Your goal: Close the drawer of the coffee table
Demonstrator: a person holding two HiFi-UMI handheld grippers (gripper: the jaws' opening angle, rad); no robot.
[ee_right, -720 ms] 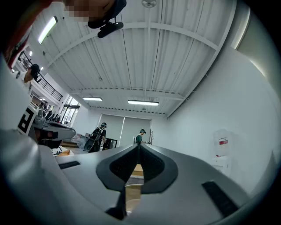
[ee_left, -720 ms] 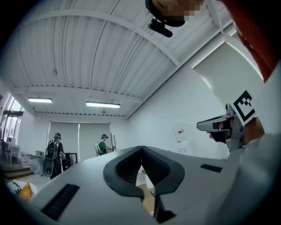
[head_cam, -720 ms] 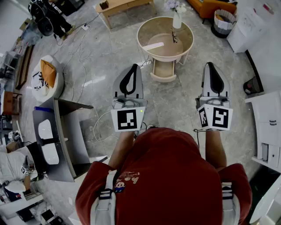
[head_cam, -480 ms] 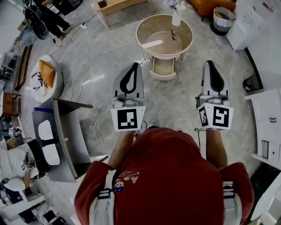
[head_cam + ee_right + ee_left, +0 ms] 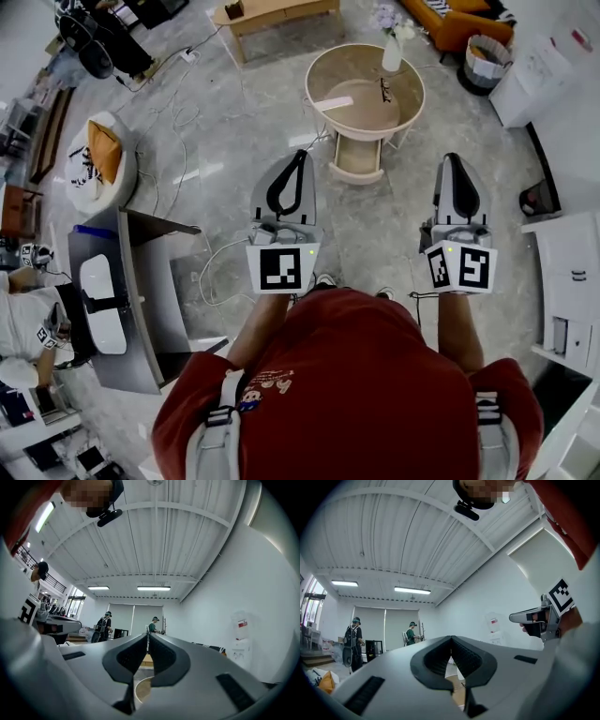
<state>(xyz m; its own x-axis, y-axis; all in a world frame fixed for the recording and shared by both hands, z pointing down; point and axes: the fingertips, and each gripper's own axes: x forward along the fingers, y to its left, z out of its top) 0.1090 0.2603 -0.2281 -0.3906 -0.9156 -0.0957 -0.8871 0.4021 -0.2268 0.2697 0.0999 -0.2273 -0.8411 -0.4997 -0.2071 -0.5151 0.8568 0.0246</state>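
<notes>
- Head view puts the coffee table (image 5: 311,94) ahead of me on the pale floor. Its drawer (image 5: 356,157) stands pulled out toward me from under the rim.
- Both grippers are well apart from the drawer and touch nothing.
- The left gripper (image 5: 299,155) has its jaws together at the tips in the left gripper view, with nothing between them. The right gripper (image 5: 455,159) is likewise closed and empty in the right gripper view.
- I judge this to be the approach, with the closing itself not yet begun.
- I would keep the jaws closed and use the blunt tip as a pusher. The left gripper sits nearer the drawer's line, so I would lead with it.
- I would aim for the middle of the drawer front and press straight along its travel, since an off-centre push may skew and jam it.
- The table looks light and carries a vase (image 5: 392,52) and glasses (image 5: 384,89), so I would push slowly and ease off at the stop.
- A cable (image 5: 211,272) lies on the floor near my feet, so I must step carefully.
</notes>
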